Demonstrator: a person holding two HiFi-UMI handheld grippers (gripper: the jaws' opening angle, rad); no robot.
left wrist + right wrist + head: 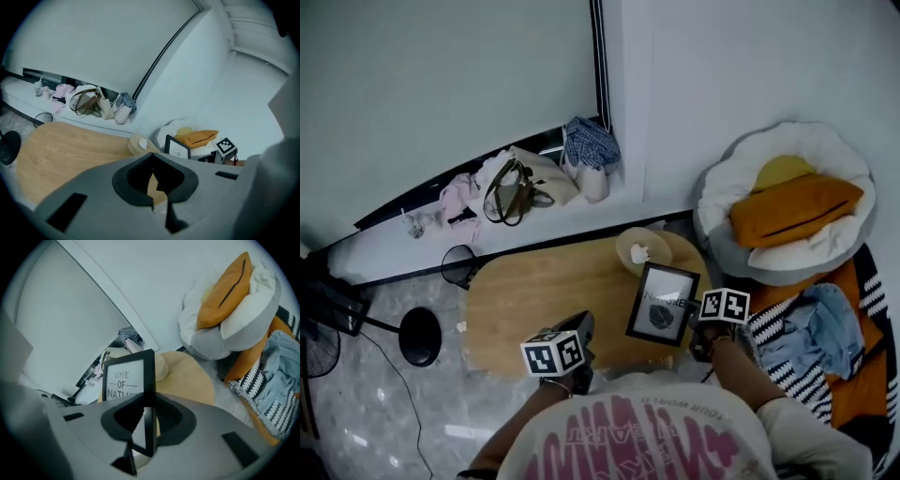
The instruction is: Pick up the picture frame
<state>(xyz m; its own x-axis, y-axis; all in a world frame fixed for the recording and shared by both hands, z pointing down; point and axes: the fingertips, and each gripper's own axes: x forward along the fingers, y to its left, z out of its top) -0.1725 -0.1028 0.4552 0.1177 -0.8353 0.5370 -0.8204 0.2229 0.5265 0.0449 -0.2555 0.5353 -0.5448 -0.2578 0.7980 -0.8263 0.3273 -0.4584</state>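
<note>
The picture frame (662,302) is black, with a white print reading "LOVE OF NATURE". It hangs tilted over the right end of the oval wooden table (544,291). My right gripper (688,306) is shut on the frame's right edge. In the right gripper view the frame (125,378) stands upright, and its edge runs down between the jaws of the right gripper (146,420). My left gripper (582,326) hovers over the table's near edge, left of the frame, with nothing in it. In the left gripper view the left gripper's (153,155) jaw tips meet, and the frame (178,149) shows far ahead.
A round wooden dish (641,251) with a white scrap sits on the table behind the frame. A white pet bed with orange cushions (789,202) lies at the right, above a striped rug with clothes (825,330). Bags (517,187) line the sill. A black stand base (420,336) rests on the floor.
</note>
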